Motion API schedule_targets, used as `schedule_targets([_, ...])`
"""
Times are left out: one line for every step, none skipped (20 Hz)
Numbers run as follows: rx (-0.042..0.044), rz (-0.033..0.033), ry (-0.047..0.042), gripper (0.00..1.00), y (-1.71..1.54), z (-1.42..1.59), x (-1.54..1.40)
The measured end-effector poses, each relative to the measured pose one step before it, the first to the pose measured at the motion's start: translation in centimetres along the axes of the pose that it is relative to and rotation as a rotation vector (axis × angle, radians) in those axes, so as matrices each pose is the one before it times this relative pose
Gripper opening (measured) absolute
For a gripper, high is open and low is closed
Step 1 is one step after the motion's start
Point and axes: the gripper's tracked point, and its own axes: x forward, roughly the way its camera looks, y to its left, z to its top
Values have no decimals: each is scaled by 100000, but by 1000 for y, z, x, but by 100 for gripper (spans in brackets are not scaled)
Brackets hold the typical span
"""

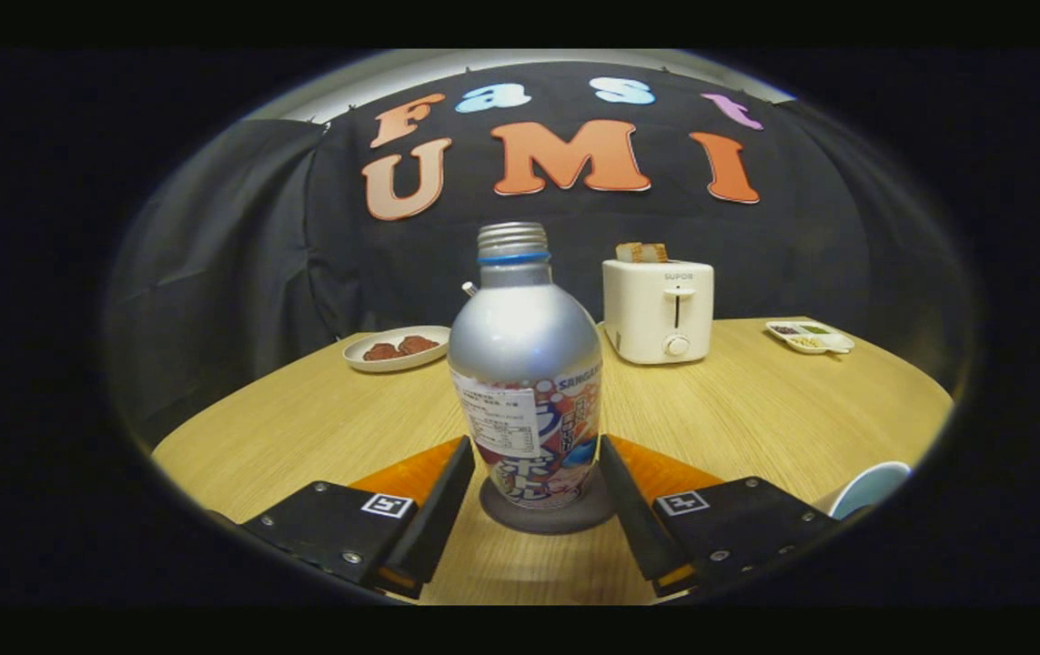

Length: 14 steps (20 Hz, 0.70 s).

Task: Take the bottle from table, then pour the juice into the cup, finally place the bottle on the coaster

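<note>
A silver bottle (524,364) with a colourful label and an uncapped threaded neck stands upright on a dark round coaster (494,511) on the wooden table (756,409). My gripper (536,446) has one finger on each side of the bottle's lower body, and both fingertips touch its sides. Part of a light blue cup (870,487) is visible to the right of the right finger, close to the table's near edge.
A white toaster (659,311) with bread in its slot stands behind the bottle to the right. A white plate (397,347) with brown food lies at the back left. A small divided dish (809,336) sits at the back right.
</note>
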Motion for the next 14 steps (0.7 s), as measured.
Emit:
schedule_targets([-541,-692,-1743,82,-207,496,-360])
schedule_targets([-801,-689,-1473,84,-228,482,-421])
schedule_targets([-574,-919,-1457,85,-341,449,-408])
schedule_targets([-324,-254,-1638,86,-136,520,-499])
schedule_targets([-183,372,-2004,86,27,711,-662])
schedule_targets([-384,-6,-2009,86,-66,651,-675])
schedule_targets([-440,-49,-1764,86,-155,546,-626])
schedule_targets([-110,54,-1388,86,-125,507,-622])
schedule_targets([262,341,-1504,86,-66,500,-670])
schedule_targets([164,442,-1592,86,-102,658,-699])
schedule_targets([214,259,-1718,86,-114,656,-770])
schedule_targets([353,302,-1605,86,-128,708,-735])
schedule_targets([673,467,-1599,86,-178,584,-786])
schedule_targets([1658,55,-1547,86,-221,534,-802])
